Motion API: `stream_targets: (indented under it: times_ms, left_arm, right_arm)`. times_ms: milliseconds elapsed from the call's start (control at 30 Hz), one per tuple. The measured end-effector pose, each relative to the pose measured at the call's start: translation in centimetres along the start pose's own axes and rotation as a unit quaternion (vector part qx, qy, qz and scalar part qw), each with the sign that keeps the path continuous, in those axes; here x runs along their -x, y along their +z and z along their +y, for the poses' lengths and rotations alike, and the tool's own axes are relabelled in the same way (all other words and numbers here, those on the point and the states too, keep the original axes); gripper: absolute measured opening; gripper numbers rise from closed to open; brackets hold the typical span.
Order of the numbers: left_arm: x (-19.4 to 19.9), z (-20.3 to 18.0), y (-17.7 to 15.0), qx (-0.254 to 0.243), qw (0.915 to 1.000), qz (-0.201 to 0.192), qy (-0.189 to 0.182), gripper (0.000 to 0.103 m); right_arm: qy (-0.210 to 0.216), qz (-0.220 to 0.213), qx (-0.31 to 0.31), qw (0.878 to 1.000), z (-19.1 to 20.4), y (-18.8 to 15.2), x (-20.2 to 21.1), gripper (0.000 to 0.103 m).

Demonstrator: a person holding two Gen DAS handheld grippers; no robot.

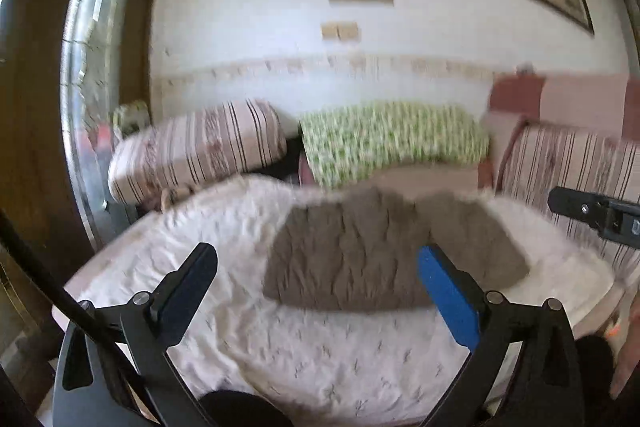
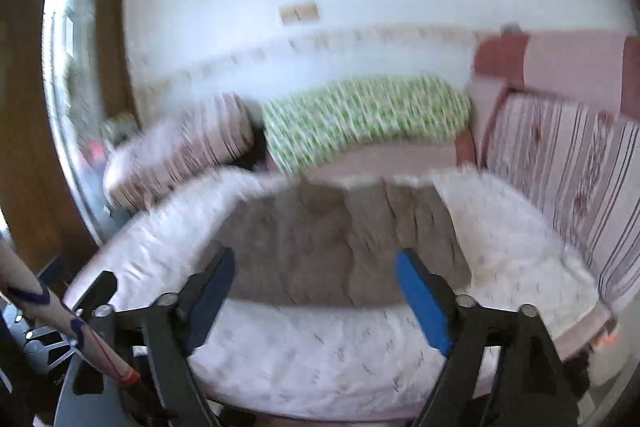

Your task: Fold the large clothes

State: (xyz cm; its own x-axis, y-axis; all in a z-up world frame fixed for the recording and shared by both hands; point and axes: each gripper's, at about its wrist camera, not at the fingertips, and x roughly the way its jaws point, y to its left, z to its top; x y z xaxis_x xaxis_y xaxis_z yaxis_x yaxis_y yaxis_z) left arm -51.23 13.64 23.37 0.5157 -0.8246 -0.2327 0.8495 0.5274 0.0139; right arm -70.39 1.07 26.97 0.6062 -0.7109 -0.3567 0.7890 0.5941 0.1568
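Observation:
A folded grey-brown garment (image 1: 360, 251) lies flat on a white bedsheet (image 1: 248, 339), ahead of both grippers. My left gripper (image 1: 316, 259) hangs above the near part of the bed, jaws wide open and nothing between them. In the right wrist view the same garment (image 2: 332, 247) sits just beyond my right gripper (image 2: 314, 267), which also stands open and empty, raised off the sheet (image 2: 320, 359). The right gripper's black body (image 1: 596, 215) shows at the right edge of the left wrist view. Both pictures are blurred by motion.
A striped bolster (image 1: 196, 147) and a green patterned pillow (image 1: 392, 135) lie at the far side of the bed. A striped cushion (image 1: 568, 163) stands at the right. A dark wooden door with a glass pane (image 1: 92, 75) is at the left.

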Motion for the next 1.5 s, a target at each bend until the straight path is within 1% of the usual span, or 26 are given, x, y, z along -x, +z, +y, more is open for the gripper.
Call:
stream_targets:
  times_ms: [33, 67, 100, 167, 267, 300, 333, 400, 433, 500, 533, 600, 633, 667, 700, 767, 833, 867, 900, 1000, 1133, 1267, 1500]
  left_arm:
    - [1.2, 0.4, 1.1, 0.004, 0.9999, -0.014, 0.006, 0.102]
    - [2.4, 0.7, 2.2, 0.007, 0.9996, -0.027, 0.010, 0.103]
    - [3.4, 1.0, 3.2, 0.009, 0.9992, -0.035, 0.018, 0.103]
    - [5.0, 1.3, 4.9, 0.014, 0.9983, -0.044, 0.035, 0.103]
    - [6.2, 1.7, 5.5, 0.025, 0.9967, -0.055, 0.054, 0.103]
    - [6.3, 1.7, 5.4, 0.027, 0.9965, -0.059, 0.052, 0.103]
    - [6.1, 1.6, 5.3, 0.026, 0.9969, -0.059, 0.047, 0.103]
    - [5.3, 1.5, 5.0, 0.021, 0.9978, -0.050, 0.040, 0.103]
    - [4.8, 1.4, 4.9, 0.020, 0.9980, -0.043, 0.042, 0.103]
    - [3.1, 1.1, 4.6, 0.025, 0.9980, -0.019, 0.055, 0.103]
    - [2.4, 1.2, 4.3, 0.028, 0.9981, -0.002, 0.055, 0.103]
    - [0.4, 1.2, 3.2, 0.037, 0.9982, 0.032, 0.034, 0.103]
    - [-0.6, 1.2, 2.7, 0.044, 0.9974, 0.045, 0.036, 0.103]
    - [-1.8, 1.1, 2.2, 0.045, 0.9954, 0.064, 0.055, 0.103]
    - [-2.5, 1.0, 2.0, 0.041, 0.9942, 0.073, 0.068, 0.103]
    - [-4.2, 0.9, 1.5, 0.024, 0.9912, 0.089, 0.095, 0.103]
    - [-5.6, 1.2, 1.2, 0.019, 0.9885, 0.108, 0.105, 0.103]
    - [-6.6, 1.5, 0.9, 0.024, 0.9869, 0.129, 0.094, 0.103]
    - [-7.2, 1.7, 0.7, 0.028, 0.9859, 0.142, 0.084, 0.103]
    - [-9.0, 1.9, -0.5, 0.037, 0.9794, 0.178, 0.088, 0.103]
    - [-10.6, 1.8, -1.7, 0.023, 0.9754, 0.200, 0.090, 0.103]
    - [-11.0, 1.3, -2.4, 0.003, 0.9751, 0.202, 0.091, 0.103]
    - [-11.7, 1.1, -3.0, 0.000, 0.9731, 0.215, 0.083, 0.103]
  right_arm:
    - [0.006, -0.018, 0.001, 1.000, 0.5, 0.7, 1.4, 0.098]
    - [0.010, -0.033, 0.003, 0.999, 0.9, 1.2, 2.7, 0.099]
    - [0.010, -0.054, 0.008, 0.998, 1.6, 1.8, 4.5, 0.100]
    - [0.004, -0.078, 0.013, 0.997, 2.5, 2.3, 6.6, 0.103]
    - [0.006, -0.105, 0.019, 0.994, 3.4, 2.1, 8.2, 0.103]
    - [0.001, -0.107, 0.024, 0.994, 3.8, 1.9, 8.2, 0.103]
    - [0.000, -0.103, 0.027, 0.994, 4.0, 1.7, 8.0, 0.103]
    - [0.003, -0.080, 0.033, 0.996, 4.2, 1.3, 6.5, 0.103]
    - [0.000, -0.070, 0.035, 0.997, 4.1, 1.1, 5.8, 0.103]
    - [-0.012, -0.040, 0.032, 0.999, 3.9, 0.7, 3.6, 0.103]
    - [-0.016, -0.031, 0.028, 0.999, 3.6, 0.4, 2.9, 0.103]
    - [-0.022, -0.002, 0.012, 1.000, 2.9, -0.5, 0.8, 0.103]
    - [-0.021, 0.008, 0.008, 1.000, 2.7, -0.7, -0.1, 0.103]
    - [-0.019, 0.022, 0.004, 1.000, 2.6, -0.9, -1.1, 0.103]
    - [-0.017, 0.035, 0.002, 0.999, 2.6, -1.0, -2.1, 0.103]
    - [-0.013, 0.043, 0.007, 0.999, 2.7, -1.2, -3.3, 0.103]
    - [-0.018, 0.043, 0.017, 0.999, 3.0, -1.3, -4.1, 0.103]
    - [-0.018, 0.043, 0.020, 0.999, 3.0, -1.5, -4.4, 0.103]
    - [-0.017, 0.045, 0.024, 0.999, 3.1, -1.7, -4.8, 0.103]
    - [-0.021, 0.060, 0.027, 0.998, 3.2, -2.4, -6.1, 0.103]
    - [-0.027, 0.078, 0.027, 0.996, 3.3, -3.1, -7.5, 0.103]
    - [-0.027, 0.087, 0.030, 0.995, 3.5, -3.4, -8.2, 0.103]
    - [-0.032, 0.100, 0.031, 0.994, 3.5, -3.8, -9.1, 0.103]
